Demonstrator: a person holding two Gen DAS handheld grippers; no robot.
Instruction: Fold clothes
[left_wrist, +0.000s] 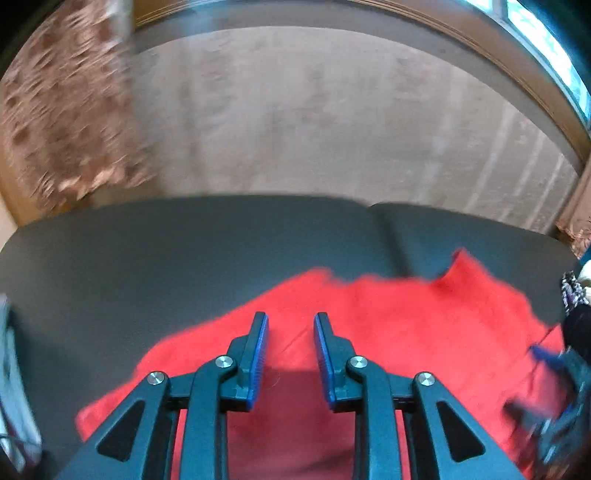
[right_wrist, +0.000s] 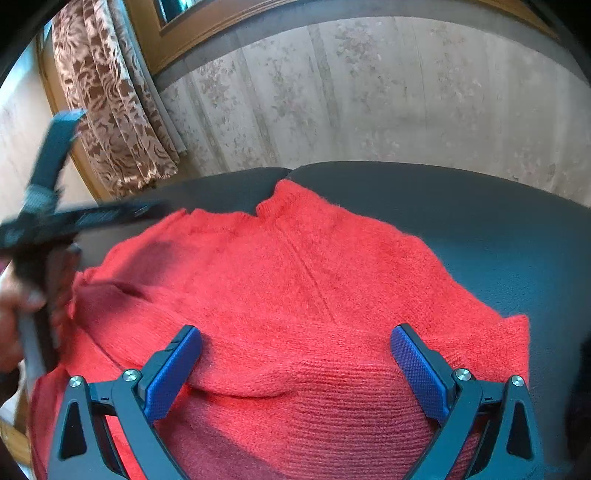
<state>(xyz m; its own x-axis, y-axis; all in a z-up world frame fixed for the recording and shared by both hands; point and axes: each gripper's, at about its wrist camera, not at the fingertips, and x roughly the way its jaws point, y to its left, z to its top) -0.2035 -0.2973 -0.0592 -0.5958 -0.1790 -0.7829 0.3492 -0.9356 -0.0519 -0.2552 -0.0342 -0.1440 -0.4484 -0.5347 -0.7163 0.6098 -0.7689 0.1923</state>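
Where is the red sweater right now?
The sweater lies spread on the dark sofa below the papered wall, directly under both tools, in both views.

Dark grey padded surface (seamed down its middle); red sweater spread flat on it.

Left gripper fingers apart above red sweater, dark sofa

A red knitted sweater lies spread flat on a dark grey padded surface. In the right wrist view its ribbed neck opening points toward 12 o'clock, with a straight crease running down from it toward 6 o'clock. The near hem is ribbed and rumpled into a low fold at 6 o'clock. One edge bunches slightly at 9 o'clock.
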